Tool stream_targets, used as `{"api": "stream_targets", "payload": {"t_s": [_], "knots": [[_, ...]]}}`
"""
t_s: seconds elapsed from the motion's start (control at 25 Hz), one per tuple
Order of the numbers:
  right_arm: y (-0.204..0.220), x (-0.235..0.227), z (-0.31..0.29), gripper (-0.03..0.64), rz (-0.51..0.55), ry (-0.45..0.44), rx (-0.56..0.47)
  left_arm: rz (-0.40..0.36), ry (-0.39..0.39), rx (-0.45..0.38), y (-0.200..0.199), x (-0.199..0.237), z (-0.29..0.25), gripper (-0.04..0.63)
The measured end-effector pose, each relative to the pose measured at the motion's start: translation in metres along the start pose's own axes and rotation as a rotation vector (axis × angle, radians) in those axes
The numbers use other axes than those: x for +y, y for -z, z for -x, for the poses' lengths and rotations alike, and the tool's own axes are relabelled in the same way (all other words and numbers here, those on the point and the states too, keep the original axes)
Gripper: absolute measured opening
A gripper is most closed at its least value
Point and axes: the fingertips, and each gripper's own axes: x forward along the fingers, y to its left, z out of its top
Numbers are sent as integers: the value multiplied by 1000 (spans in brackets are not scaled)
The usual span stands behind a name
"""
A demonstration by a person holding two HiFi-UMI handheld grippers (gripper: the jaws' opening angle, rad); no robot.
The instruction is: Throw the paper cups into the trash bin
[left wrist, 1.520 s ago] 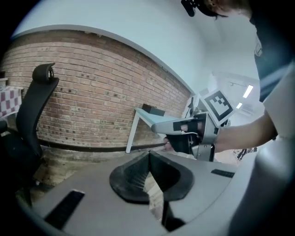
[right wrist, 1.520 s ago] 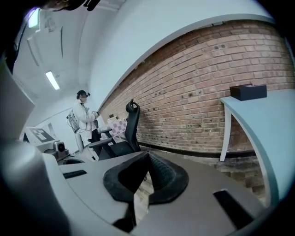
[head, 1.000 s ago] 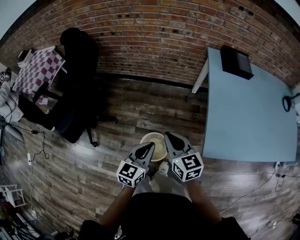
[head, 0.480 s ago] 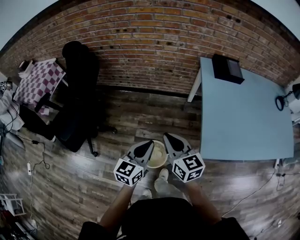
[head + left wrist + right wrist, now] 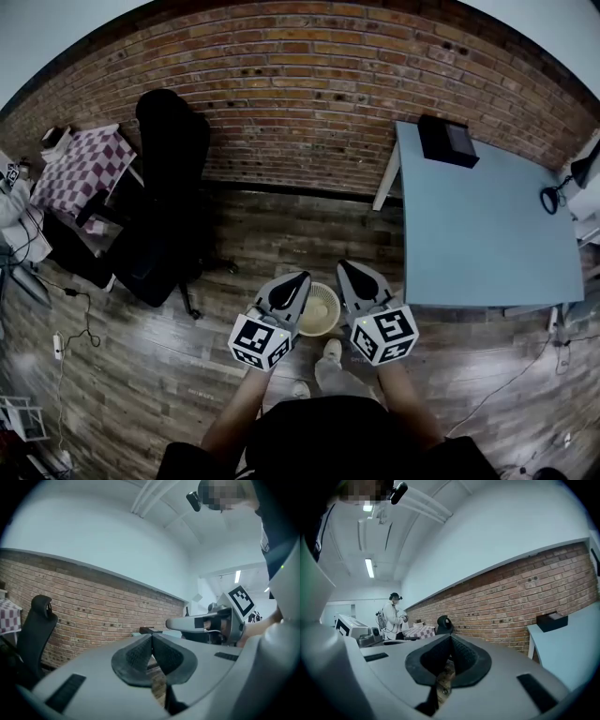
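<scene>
Hovering above the trash bin, the left gripper and the right gripper overlapped its left and right rims, each with jaws pressed together on nothing; the bin stood on the floor just beyond the person's shoe.

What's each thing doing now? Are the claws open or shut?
left claw: shut, nothing in it
right claw: shut, nothing in it
trash bin: upright on the floor, top open
black box: resting on the blue table
office chair: upright
</scene>
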Motion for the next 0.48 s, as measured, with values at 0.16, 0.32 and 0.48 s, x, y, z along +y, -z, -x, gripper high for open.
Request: {"api": "stream_targets", "payload": {"t_s": [0.16, 0.32, 0.48], "knots": [[-9, 23, 18, 5, 15, 16, -26, -60, 3, -38, -19, -13, 26, 9], [-13, 44, 35, 5, 11, 31, -56, -85, 29, -59, -30, -27, 47, 9], [-10, 63, 50, 5, 13, 39, -66, -91, 56, -63, -31, -39, 68, 9]]}}
